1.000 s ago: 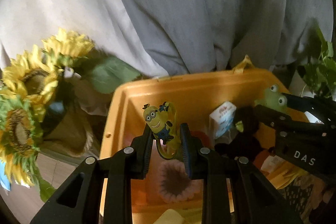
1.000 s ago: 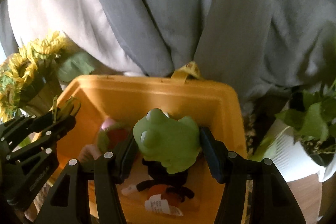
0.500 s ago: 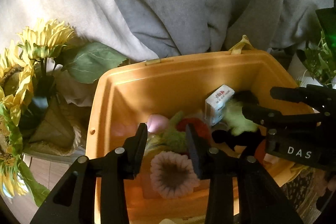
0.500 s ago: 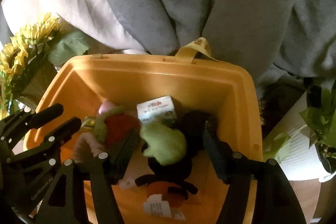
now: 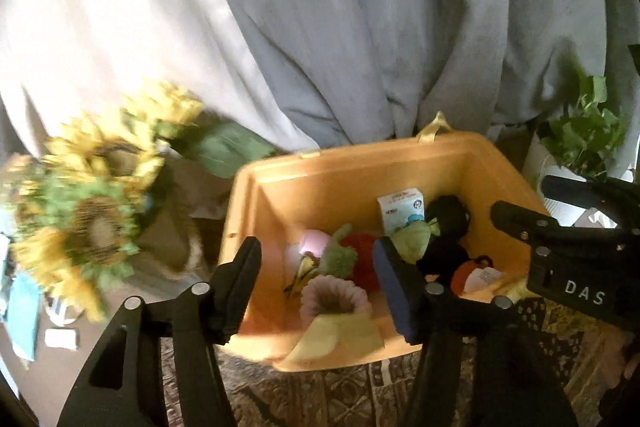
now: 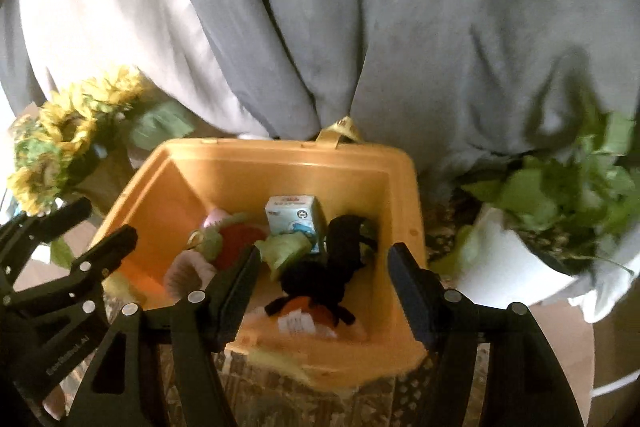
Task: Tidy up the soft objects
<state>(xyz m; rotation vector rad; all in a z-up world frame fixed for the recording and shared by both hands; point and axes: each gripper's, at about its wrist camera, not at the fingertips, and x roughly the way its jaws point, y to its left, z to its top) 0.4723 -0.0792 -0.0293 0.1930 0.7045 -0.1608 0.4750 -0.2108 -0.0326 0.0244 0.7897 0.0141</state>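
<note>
An orange bin (image 5: 352, 167) (image 6: 280, 163) holds several soft toys: a green frog (image 6: 286, 251) (image 5: 412, 241), a black and orange plush (image 6: 320, 279), a red and green strawberry plush (image 5: 356, 259), a pink flower plush (image 5: 332, 301), a small white box (image 6: 296, 217) and the yellow minion toy (image 5: 302, 271). My left gripper (image 5: 316, 267) is open and empty above the bin's near left side. My right gripper (image 6: 322, 271) is open and empty above the near right side. Each gripper shows in the other's view.
Sunflowers (image 5: 92, 211) stand left of the bin. A potted green plant (image 6: 560, 195) in a white pot stands to the right. Grey cloth (image 6: 360, 27) hangs behind. The bin sits on a patterned rug (image 5: 360, 395).
A second ago the left gripper held the minion toy and the right held the green frog. Both jaws opened; the toys now lie in the bin. Both grippers have pulled back and up.
</note>
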